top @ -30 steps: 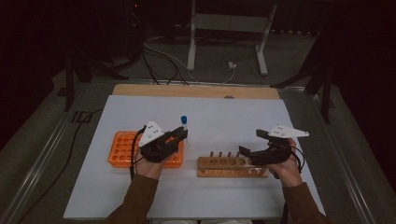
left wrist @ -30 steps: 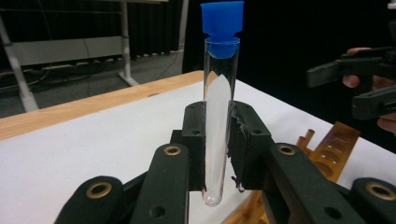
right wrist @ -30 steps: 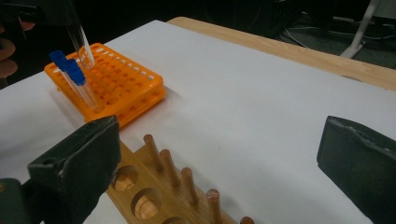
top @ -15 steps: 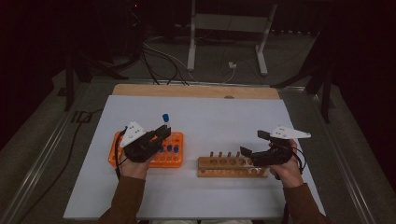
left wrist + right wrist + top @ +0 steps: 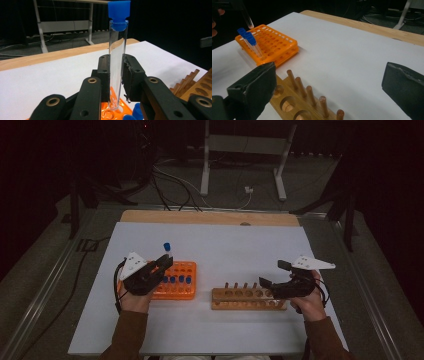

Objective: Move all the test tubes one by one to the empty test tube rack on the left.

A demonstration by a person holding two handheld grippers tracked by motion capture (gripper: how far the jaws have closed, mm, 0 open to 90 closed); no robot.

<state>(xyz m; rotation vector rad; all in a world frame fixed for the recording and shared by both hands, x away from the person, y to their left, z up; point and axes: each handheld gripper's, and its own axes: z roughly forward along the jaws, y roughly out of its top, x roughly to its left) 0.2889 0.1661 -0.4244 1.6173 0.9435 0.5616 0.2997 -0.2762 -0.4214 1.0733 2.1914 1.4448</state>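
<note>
Landmark taken: the orange rack (image 5: 176, 280), lying on the left half of the white desk (image 5: 230, 245).

Just left of the orange rack and partly over its near-left corner: left gripper (image 5: 165, 261), clenched on a clear test tube (image 5: 168, 251) with a blue stopper. In the left gripper view, test tube (image 5: 117, 62) held upright and pinched about mid-length between the two black pads, stopper well above them, rounded bottom hanging just over the holes of the orange rack (image 5: 112, 112); whether touching the rack, could not tell. In the right gripper view, tip of the same tube (image 5: 249, 22) seen tilted above the far corner of the rack (image 5: 277, 42).

Inside the orange rack, along its near side: a short row of blue-capped tubes (image 5: 176, 280), standing in their holes; same ones (image 5: 252, 43) seen leaning slightly in the right gripper view.

Right of the orange rack, apart from it across a strip of bare desk: a wooden rack (image 5: 247, 298) with a row of round holes and a line of upright pegs, holding no tubes.

Farther right of the orange rack, at the right end of the wooden rack: right gripper (image 5: 272, 275), released, pads spread wide with nothing between them, hovering above the wooden rack (image 5: 297, 100) as seen from its own camera.
</note>
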